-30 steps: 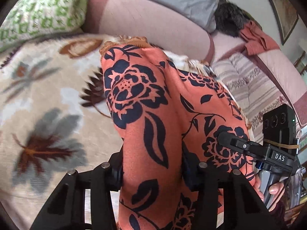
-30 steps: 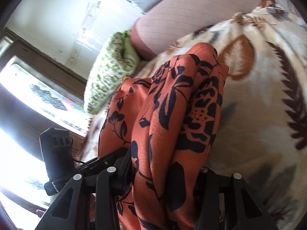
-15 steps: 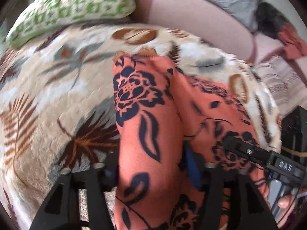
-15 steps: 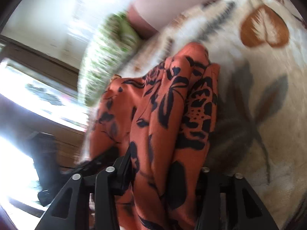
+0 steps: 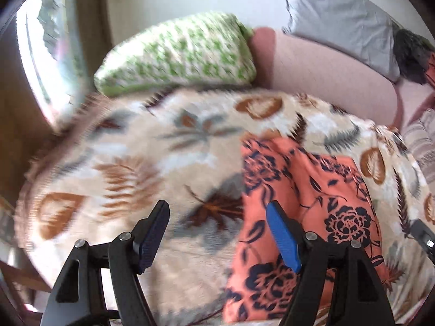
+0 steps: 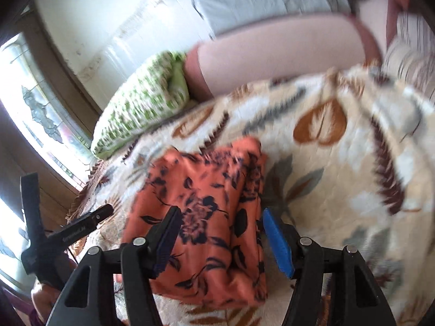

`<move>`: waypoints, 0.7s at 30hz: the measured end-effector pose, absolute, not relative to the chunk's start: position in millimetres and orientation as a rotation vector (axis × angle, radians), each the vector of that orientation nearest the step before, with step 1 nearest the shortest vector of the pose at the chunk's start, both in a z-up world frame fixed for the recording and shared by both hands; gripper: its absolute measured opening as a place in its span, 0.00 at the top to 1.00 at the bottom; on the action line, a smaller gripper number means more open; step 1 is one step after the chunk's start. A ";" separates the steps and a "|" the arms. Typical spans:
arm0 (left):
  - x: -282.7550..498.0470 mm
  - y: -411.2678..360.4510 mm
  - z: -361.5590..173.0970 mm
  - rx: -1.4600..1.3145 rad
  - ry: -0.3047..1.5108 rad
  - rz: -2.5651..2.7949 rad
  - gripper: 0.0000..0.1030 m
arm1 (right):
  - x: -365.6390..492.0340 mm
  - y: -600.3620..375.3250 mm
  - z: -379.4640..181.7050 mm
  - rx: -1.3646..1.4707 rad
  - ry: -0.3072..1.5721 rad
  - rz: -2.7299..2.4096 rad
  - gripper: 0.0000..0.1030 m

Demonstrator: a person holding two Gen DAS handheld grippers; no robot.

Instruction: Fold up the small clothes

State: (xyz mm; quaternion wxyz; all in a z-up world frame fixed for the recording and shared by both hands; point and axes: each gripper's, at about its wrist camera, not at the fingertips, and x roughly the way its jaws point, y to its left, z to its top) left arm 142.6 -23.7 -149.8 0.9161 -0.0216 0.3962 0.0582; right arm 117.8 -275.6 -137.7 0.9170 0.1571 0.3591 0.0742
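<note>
An orange garment with a dark blue flower print [image 5: 307,203] lies folded flat on the leaf-patterned blanket [image 5: 168,163]; it also shows in the right wrist view [image 6: 206,209]. My left gripper [image 5: 217,231] is open and empty, above the blanket at the garment's left edge. My right gripper [image 6: 218,237] is open and empty, just above the garment's near part. The left gripper's body [image 6: 54,239] shows at the left of the right wrist view.
A green-and-white pillow [image 5: 179,54] lies at the blanket's far edge. A pink bolster [image 5: 326,73] and a grey pillow [image 5: 342,21] lie behind it. A window [image 6: 32,125] is at the left. A striped cloth [image 6: 407,59] lies far right.
Both grippers have opened and let go of the orange garment, which now lies flat on the blanket. Both have drawn back from it.
</note>
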 end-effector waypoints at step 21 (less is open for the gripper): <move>37.2 1.2 -28.3 0.031 0.519 0.219 0.20 | 40.5 -204.5 -63.0 0.140 0.660 0.175 0.33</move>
